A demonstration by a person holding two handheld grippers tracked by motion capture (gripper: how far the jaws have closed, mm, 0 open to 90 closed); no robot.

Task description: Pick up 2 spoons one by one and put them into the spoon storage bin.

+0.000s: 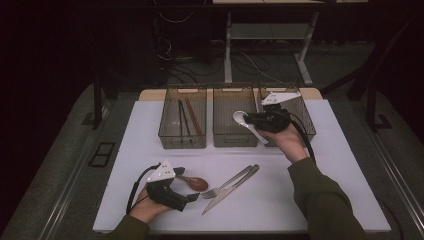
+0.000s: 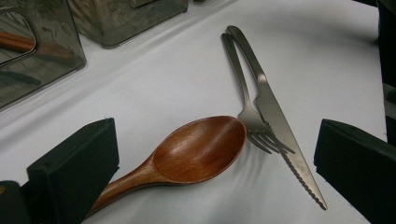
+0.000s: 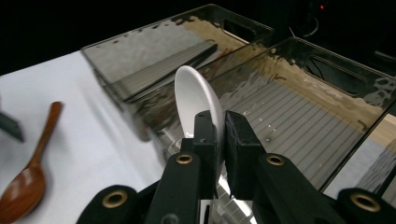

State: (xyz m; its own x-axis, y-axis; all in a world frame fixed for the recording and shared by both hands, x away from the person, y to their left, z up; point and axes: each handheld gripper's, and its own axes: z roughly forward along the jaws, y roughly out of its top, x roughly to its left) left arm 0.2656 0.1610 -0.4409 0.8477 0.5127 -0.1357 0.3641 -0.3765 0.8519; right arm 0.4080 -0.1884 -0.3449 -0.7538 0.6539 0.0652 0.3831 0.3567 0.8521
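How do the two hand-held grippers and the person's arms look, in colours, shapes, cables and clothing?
Each hand-held gripper, left and right, has a black body and two blocky black jaws. A pale grey three-cornered plate sits on top of each, and a black cable trails back along the wrist. Brass-coloured rivets mark the right gripper's linkage. The person wears long olive-green sleeves.

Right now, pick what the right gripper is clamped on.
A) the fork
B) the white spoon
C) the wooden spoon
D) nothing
B: the right gripper has its jaws shut on the white spoon, held above the middle bin; the wooden spoon lies on the table.
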